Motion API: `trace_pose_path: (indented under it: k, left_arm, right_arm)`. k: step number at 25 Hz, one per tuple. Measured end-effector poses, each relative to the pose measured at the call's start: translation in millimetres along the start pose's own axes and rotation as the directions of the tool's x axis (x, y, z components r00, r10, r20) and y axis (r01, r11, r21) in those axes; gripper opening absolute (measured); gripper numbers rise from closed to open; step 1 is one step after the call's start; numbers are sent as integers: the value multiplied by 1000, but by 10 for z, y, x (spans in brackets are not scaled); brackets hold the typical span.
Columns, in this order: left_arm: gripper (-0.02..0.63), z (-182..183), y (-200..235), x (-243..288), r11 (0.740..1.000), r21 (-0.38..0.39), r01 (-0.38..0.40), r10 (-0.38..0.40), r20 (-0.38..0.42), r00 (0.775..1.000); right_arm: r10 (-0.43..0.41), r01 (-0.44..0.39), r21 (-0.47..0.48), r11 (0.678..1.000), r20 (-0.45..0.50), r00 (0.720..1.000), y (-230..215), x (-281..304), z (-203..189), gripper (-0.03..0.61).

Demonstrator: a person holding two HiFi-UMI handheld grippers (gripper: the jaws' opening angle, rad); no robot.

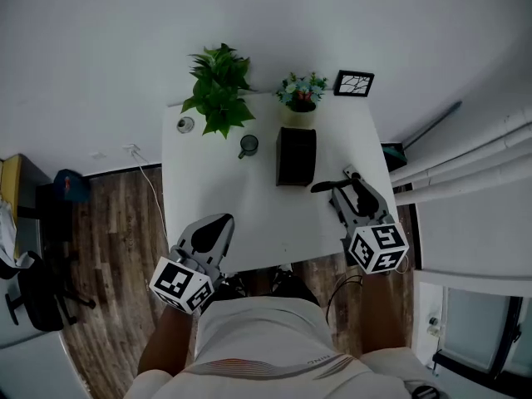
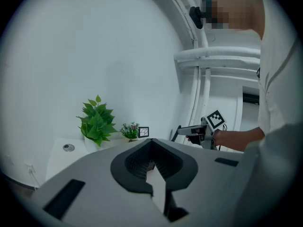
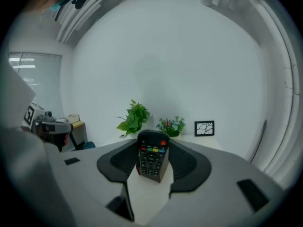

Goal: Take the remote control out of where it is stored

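A person stands at the near edge of a white table (image 1: 249, 214), seen from above, with a two-jaw gripper in each hand. The right gripper (image 1: 339, 188) is clamped on the remote control (image 3: 152, 156). Its jaws stand wide on either side of the remote's body, and the coloured buttons face back toward the gripper's camera. From above, the remote sticks out leftward from the jaw tips. It is held over the right part of the table, just beside the lower right corner of a black box (image 1: 296, 155) and outside it. The left gripper (image 1: 219, 223) is at the table's near left edge, well apart from the box. Its jaws are together at the tips, with nothing between them. Behind the box, along the wall, stand a leafy green plant (image 1: 220, 90), a small pot of flowers (image 1: 301, 96) and a black picture frame (image 1: 354, 83). A dark mug (image 1: 248, 146) sits left of the box.
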State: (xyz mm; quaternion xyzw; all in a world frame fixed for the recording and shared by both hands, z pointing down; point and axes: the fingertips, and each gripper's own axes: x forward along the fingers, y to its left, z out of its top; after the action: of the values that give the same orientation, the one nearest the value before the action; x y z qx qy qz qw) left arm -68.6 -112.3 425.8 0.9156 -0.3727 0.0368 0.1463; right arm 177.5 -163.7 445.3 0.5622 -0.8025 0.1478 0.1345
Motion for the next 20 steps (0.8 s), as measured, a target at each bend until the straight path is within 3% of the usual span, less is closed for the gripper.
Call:
trace_pose_path:
  k: [7, 9, 14, 20]
  left_arm:
    - [8, 1, -105, 7, 1000, 10, 26, -26, 4, 1000]
    - [8, -7, -113, -17, 1000, 9, 23, -23, 3, 1000]
    - [8, -40, -145, -53, 1000, 9, 23, -23, 3, 1000]
    - [8, -49, -81, -145, 1000, 4, -6, 6, 6, 1000]
  right_arm:
    - [-19, -32, -230, 973, -216, 976, 41, -225, -515, 206]
    - [-16, -78, -302, 950, -297, 955, 87, -214, -638, 206]
    - [-3, -229, -414, 881, -489, 872, 242, -79, -1036, 204]
    - [23, -337, -440, 832, -580, 814, 436, 118, -1339, 204]
